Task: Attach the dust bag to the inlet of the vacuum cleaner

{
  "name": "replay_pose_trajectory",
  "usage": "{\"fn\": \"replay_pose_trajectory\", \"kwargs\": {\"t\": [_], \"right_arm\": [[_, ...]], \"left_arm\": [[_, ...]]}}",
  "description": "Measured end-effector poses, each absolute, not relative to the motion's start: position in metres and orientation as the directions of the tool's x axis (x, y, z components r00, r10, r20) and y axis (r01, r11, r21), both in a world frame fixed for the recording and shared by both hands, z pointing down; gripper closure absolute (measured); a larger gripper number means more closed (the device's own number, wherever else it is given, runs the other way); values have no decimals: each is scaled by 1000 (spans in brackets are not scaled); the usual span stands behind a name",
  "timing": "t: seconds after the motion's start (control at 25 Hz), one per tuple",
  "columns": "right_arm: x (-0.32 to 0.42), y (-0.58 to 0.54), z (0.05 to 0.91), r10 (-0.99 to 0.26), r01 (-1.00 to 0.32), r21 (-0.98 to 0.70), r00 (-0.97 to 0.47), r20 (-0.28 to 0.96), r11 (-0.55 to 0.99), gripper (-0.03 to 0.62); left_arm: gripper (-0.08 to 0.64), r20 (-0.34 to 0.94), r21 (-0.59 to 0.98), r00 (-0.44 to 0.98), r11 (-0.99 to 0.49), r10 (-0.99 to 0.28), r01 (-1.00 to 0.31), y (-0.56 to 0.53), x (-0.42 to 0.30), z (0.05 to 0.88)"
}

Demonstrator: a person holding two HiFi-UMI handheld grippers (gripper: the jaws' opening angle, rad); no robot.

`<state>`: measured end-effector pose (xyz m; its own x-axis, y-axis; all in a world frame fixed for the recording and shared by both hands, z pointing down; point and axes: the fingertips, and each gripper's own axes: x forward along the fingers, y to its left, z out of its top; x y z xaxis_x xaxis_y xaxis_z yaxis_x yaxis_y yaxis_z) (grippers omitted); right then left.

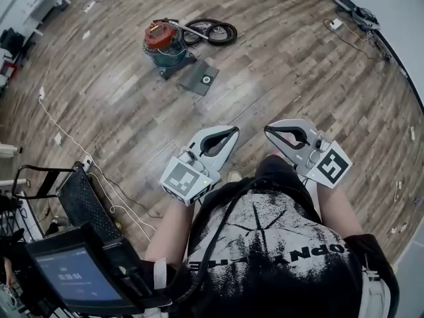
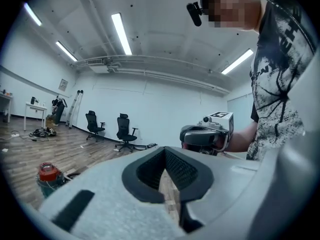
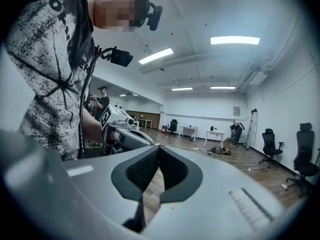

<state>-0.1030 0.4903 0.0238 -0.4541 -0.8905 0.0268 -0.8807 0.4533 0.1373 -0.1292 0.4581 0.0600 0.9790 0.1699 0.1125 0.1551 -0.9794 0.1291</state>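
Note:
The vacuum cleaner (image 1: 162, 42), a teal drum with a red top, stands far off on the wooden floor, its black hose (image 1: 213, 30) coiled beside it. The dust bag (image 1: 201, 77), a flat dark grey square with a white ring, lies on the floor just in front of the vacuum. My left gripper (image 1: 234, 132) and right gripper (image 1: 267, 130) are held side by side close to my body, well short of the bag. Both are shut with nothing between the jaws. The left gripper view shows its own jaws (image 2: 164, 150) closed, the vacuum cleaner (image 2: 48, 176) low at left and the right gripper (image 2: 205, 136) alongside.
A white cable (image 1: 73, 144) runs across the floor at left to a socket block (image 1: 87, 162). A black mesh cart (image 1: 83, 201) and a tablet screen (image 1: 69, 275) sit at lower left. Office chairs (image 2: 124, 130), a ladder (image 2: 75, 106) and desks (image 3: 216, 134) line the walls.

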Motion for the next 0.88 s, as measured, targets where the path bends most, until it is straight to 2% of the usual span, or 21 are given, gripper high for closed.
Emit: {"fn": "replay_pose_trajectory", "kwargs": {"t": [0.36, 0.48, 0.88], "right_arm": [[-45, 437, 37, -853, -848, 95, -521, 33, 522, 588], [-13, 407, 36, -832, -827, 101, -554, 24, 554, 588], [88, 325, 27, -723, -717, 112, -690, 25, 688, 588]], "left_arm": [[557, 158, 152, 987, -988, 30, 6, 402, -97, 75], [557, 181, 145, 983, -988, -21, -48, 375, -70, 74], [557, 142, 147, 974, -969, -177, -198, 302, 36, 62]]}}
